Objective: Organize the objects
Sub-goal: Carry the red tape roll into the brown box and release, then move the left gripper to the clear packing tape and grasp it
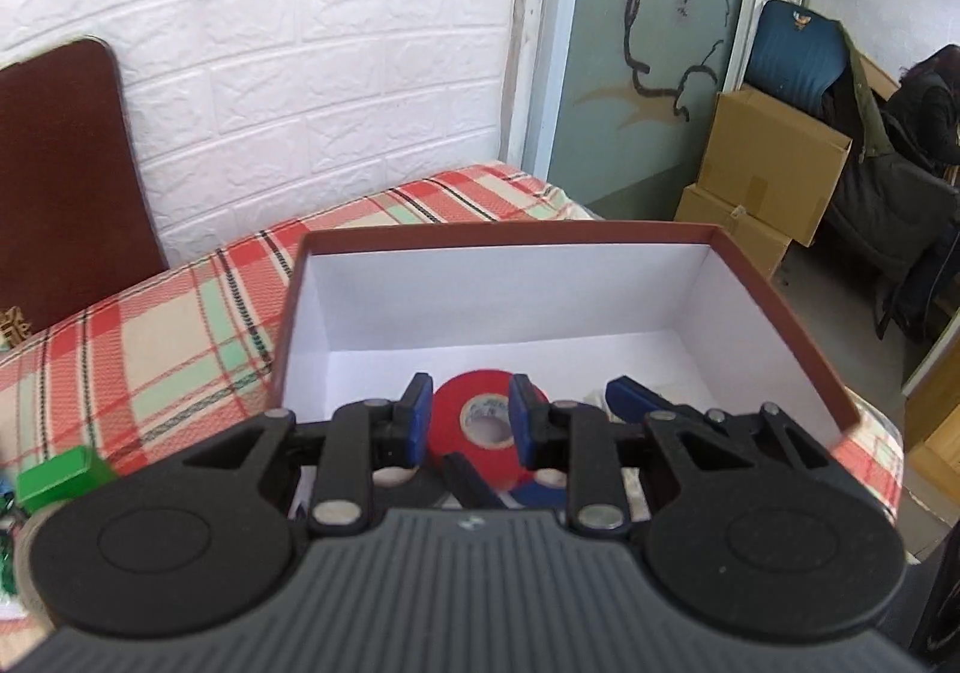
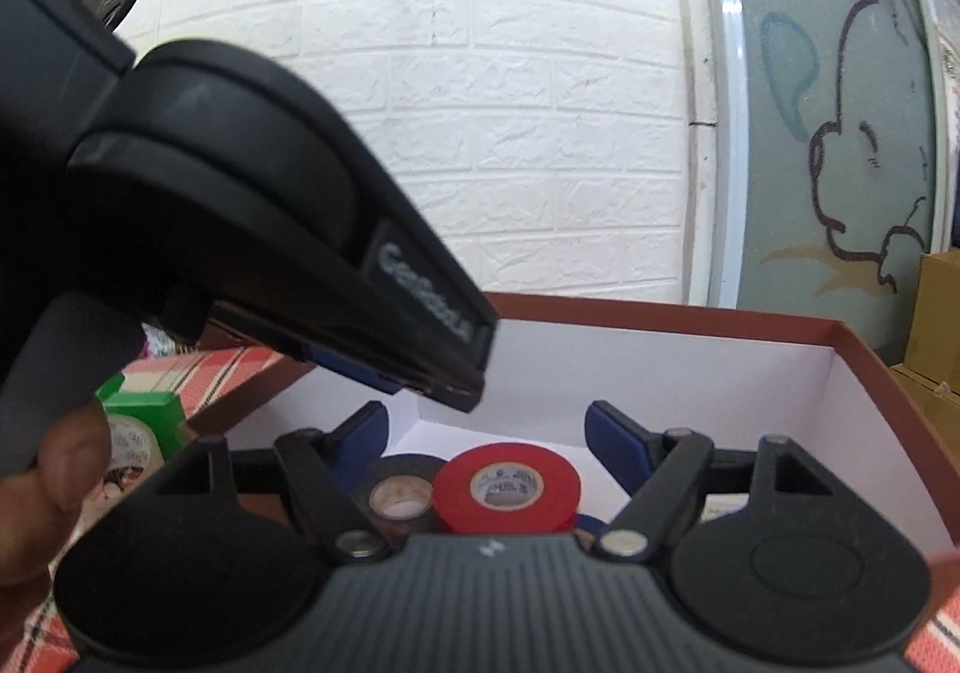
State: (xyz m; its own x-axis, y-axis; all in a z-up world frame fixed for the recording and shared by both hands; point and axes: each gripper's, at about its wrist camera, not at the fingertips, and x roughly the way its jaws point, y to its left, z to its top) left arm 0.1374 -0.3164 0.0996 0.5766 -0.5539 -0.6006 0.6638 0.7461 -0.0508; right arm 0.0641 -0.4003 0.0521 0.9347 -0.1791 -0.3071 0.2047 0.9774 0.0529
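Observation:
An open brown box [image 1: 774, 301] with a white inside stands on a plaid cloth. A red tape roll [image 1: 474, 421] lies in it, with a blue roll [image 1: 540, 493] under it and a black roll [image 2: 399, 487] beside it. My left gripper [image 1: 470, 415] is over the box's near side, its blue pads about the roll's width apart on either side of the red roll; touch cannot be told. My right gripper [image 2: 486, 427] is open above the red roll [image 2: 507, 484], empty. The left gripper's body [image 2: 288, 229] crosses the right wrist view from the upper left.
A green box [image 1: 60, 478] sits on the plaid cloth [image 1: 150, 337] left of the brown box; it also shows in the right wrist view [image 2: 147, 421]. A dark brown board [image 1: 66, 181] leans on the white brick wall. Cardboard boxes [image 1: 768, 169] and a seated person [image 1: 924, 133] are at right.

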